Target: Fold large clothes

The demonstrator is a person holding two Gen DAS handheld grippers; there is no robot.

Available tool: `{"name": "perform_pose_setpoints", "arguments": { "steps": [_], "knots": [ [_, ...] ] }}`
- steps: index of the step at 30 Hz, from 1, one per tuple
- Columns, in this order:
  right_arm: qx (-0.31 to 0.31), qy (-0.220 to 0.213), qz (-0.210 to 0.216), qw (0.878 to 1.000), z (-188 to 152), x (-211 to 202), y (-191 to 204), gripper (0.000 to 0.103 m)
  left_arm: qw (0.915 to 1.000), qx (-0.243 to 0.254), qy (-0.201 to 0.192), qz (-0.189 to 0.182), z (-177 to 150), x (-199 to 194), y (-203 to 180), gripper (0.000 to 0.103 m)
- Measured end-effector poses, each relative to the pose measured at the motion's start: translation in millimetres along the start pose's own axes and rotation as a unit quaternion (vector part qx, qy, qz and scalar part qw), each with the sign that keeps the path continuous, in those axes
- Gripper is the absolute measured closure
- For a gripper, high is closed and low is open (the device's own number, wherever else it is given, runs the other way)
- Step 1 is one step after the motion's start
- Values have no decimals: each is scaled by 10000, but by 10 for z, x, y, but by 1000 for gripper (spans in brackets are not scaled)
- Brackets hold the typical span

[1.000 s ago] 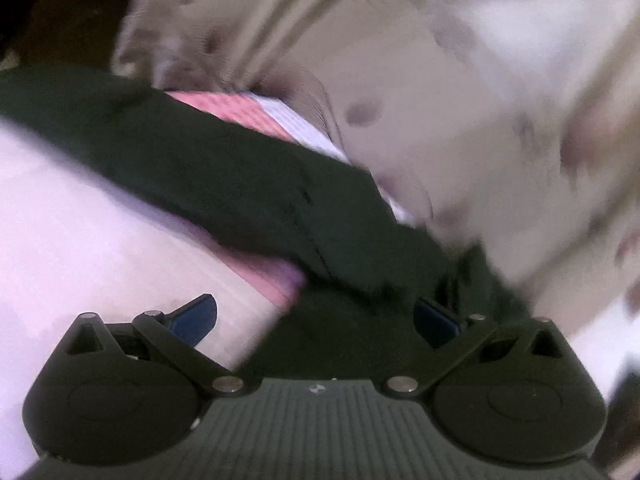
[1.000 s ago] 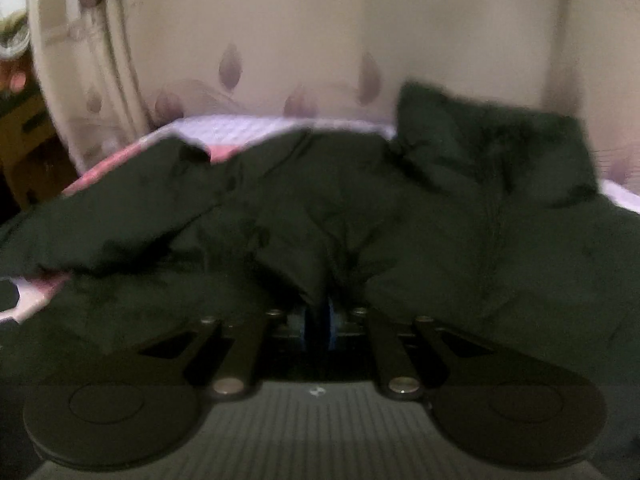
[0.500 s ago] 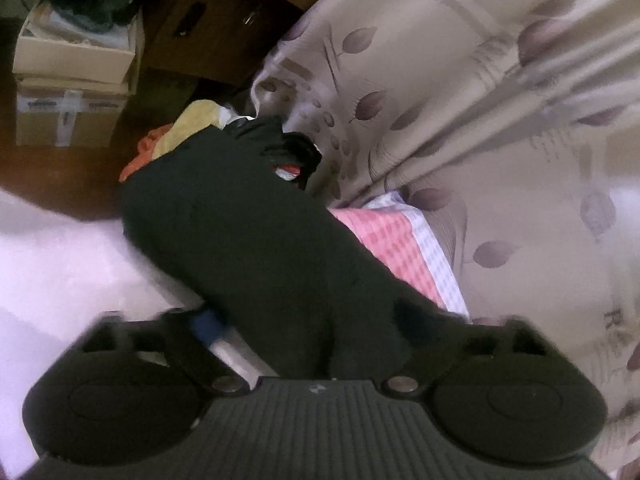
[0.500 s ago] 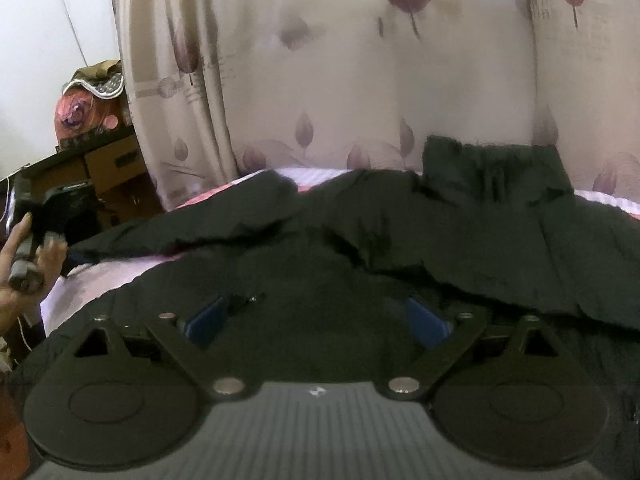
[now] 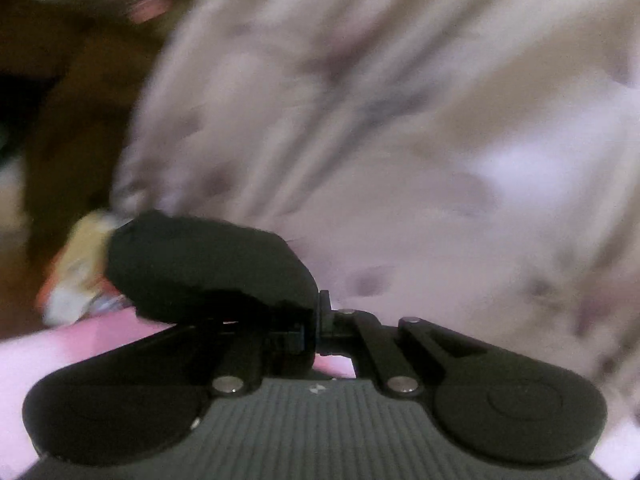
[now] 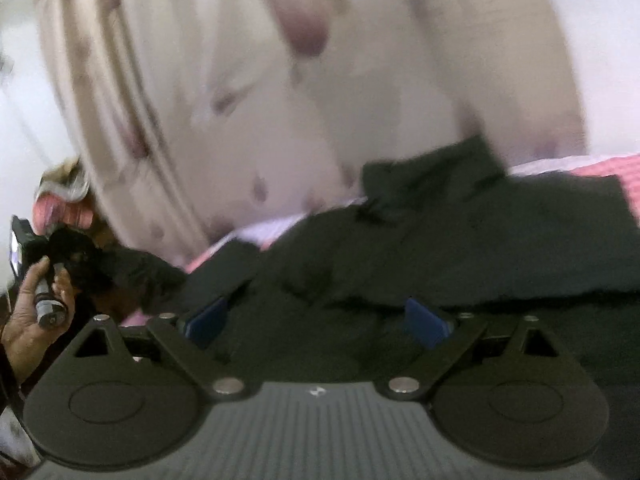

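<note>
A large black garment lies spread over the bed with the pink checked sheet. My right gripper is open, its blue pads apart just above the black cloth, holding nothing. My left gripper is shut on a bunched end of the black garment, which bulges up to the left of the closed fingers. In the right wrist view the left gripper shows at the far left in the person's hand, with the black cloth stretched from it toward the bed.
A beige curtain with purple leaf prints hangs close behind the bed, also in the right wrist view. Brown wooden furniture and a blurred heap of coloured clothes lie to the left. Both views are motion-blurred.
My left gripper has shut on the end of the black garment and swung upward toward the curtain. My right gripper opened, let go of the cloth, and stays open above it.
</note>
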State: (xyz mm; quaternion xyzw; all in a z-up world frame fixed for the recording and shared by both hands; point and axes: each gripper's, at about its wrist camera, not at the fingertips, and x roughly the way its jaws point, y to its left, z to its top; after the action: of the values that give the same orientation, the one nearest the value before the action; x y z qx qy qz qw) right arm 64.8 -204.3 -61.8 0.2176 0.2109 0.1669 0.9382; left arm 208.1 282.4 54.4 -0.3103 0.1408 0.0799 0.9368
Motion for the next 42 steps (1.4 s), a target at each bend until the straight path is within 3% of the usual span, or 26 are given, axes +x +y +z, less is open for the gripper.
{"name": "perform_pose_setpoints", "arguments": {
  "steps": [3, 7, 10, 13, 15, 16, 17, 18, 19, 20, 21, 23, 27, 29, 31, 34, 37, 38, 39, 40, 42],
  "knots": [
    [150, -186, -327, 9992, 122, -233, -259, 6, 9952, 550, 19, -814, -119, -92, -965, 100],
    [589, -518, -606, 9951, 212, -558, -671, 6, 9780, 1160, 447, -1676, -652, -117, -1984, 100],
    [825, -656, -836, 9909, 199, -767, -947, 6, 9584, 1681, 883, -2130, -1299, -98, -2494, 100],
    [917, -726, -991, 9882, 151, -918, -1140, 6, 9346, 2259, 1389, -2370, -2032, 0, -2772, 98],
    [971, -731, -1060, 9869, 131, -976, -1239, 6, 9190, 2685, 1642, -2374, -2502, 104, -2839, 88],
    [1012, -721, -1071, 9865, 122, -999, -1289, 6, 9133, 2841, 1722, -2357, -2684, 145, -2829, 71],
    [1049, -714, -1088, 9859, 121, -1006, -1315, 6, 9068, 2968, 1826, -2370, -2847, 175, -2804, 45],
    [1080, -713, -1100, 9855, 116, -1022, -1346, 6, 9028, 3040, 1869, -2398, -2947, 163, -2763, 31],
    [1100, -710, -1090, 9854, 116, -1029, -1364, 6, 9040, 3066, 1788, -2382, -3009, 134, -2702, 11],
    [1109, -717, -1070, 9854, 128, -1042, -1398, 6, 9097, 3013, 1593, -2374, -3026, 83, -2626, 0],
    [1091, -732, -1049, 9858, 141, -1044, -1404, 6, 9147, 2915, 1400, -2424, -3005, 30, -2558, 0],
    [996, -706, -1006, 9874, 185, -1009, -1391, 6, 9169, 2754, 1320, -2568, -2880, -68, -2395, 0],
    [846, -590, -773, 9917, 328, -808, -1281, 6, 9343, 2450, 1099, -2346, -2565, -124, -1974, 0],
    [667, -392, -704, 9945, 439, -626, -1173, 6, 9452, 2510, 902, -1882, -2462, -91, -1725, 0],
    [390, -274, -704, 9964, 562, -381, -1082, 6, 9534, 2496, 987, -1380, -2378, 112, -1493, 0],
    [172, 68, -1139, 9933, 733, 55, -1122, 6, 9674, 2179, 1049, -756, -2256, 382, -1140, 2],
    [607, 728, -1405, 9855, 828, 581, -1379, 7, 9744, 1881, 1206, -259, -2201, 574, -854, 5],
    [850, 773, -1204, 9861, 833, 708, -1472, 26, 9763, 1750, 1264, -169, -2201, 618, -761, 7],
    [888, 841, -1075, 9867, 835, 816, -1511, 74, 9775, 1639, 1315, -159, -2158, 609, -639, 7],
    [784, 996, -1197, 9847, 845, 934, -1510, 88, 9782, 1528, 1399, -128, -2112, 602, -543, 9],
    [470, 1044, -1289, 9850, 847, 1073, -1445, 93, 9799, 1372, 1445, -102, -2089, 615, -445, 11]
  ]
}}
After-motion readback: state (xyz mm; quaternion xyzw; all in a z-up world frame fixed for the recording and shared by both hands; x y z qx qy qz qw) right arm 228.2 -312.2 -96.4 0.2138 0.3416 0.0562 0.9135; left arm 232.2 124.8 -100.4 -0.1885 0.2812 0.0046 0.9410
